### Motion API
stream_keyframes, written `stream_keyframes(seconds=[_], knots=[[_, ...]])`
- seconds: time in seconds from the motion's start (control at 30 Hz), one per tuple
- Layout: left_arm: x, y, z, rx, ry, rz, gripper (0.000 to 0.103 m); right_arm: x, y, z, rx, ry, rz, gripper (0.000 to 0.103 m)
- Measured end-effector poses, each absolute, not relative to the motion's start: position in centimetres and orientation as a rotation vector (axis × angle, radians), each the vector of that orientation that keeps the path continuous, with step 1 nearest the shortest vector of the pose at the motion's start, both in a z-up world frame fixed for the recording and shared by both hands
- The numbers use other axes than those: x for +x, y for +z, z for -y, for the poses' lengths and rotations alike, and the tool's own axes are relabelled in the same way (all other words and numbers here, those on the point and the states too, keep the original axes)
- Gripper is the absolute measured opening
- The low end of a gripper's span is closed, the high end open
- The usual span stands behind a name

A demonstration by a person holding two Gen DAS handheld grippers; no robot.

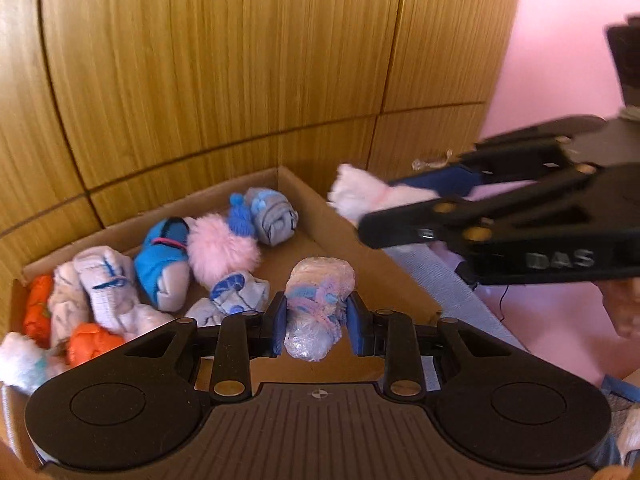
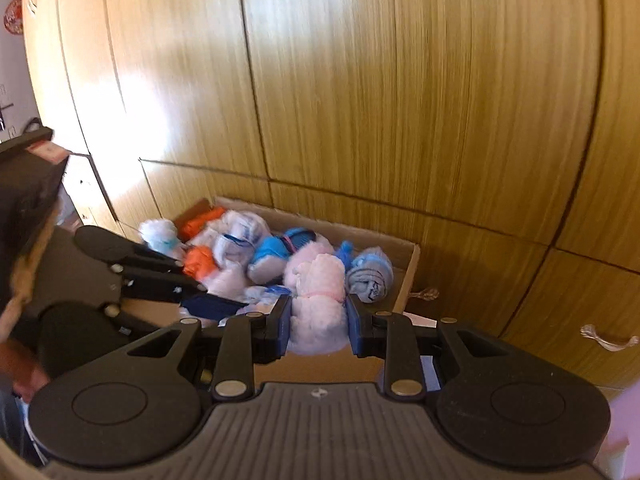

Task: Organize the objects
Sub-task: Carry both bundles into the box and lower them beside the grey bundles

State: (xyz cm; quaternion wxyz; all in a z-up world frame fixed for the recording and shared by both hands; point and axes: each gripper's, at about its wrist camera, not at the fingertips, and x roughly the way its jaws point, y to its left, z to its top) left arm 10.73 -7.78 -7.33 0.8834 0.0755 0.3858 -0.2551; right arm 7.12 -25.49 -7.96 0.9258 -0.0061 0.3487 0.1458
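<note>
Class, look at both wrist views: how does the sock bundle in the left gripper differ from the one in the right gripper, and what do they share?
The left gripper holds a pale bundle with pink and blue yarn-like trim; the right gripper holds a plain fluffy pink bundle. The pale bundle looks glossy and bumpy, the pink bundle soft and fuzzy. The pale bundle hangs over the box; the pink bundle is at its right rim. Both are rolled and clamped between blue pads.

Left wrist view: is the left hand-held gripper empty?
No, the left hand-held gripper is shut on a pale rolled sock bundle with pink and blue trim, over the cardboard box.
</note>
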Motion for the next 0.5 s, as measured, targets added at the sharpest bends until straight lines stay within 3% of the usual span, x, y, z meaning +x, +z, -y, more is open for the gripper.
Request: stream_keyframes(seconds=[0.5], knots=[[14.6, -12.4, 6.9, 0.147, -0.511, -0.876, 0.036, 13.4, -13.5, 24.7, -0.105, 0.322, -0.883, 0.026]])
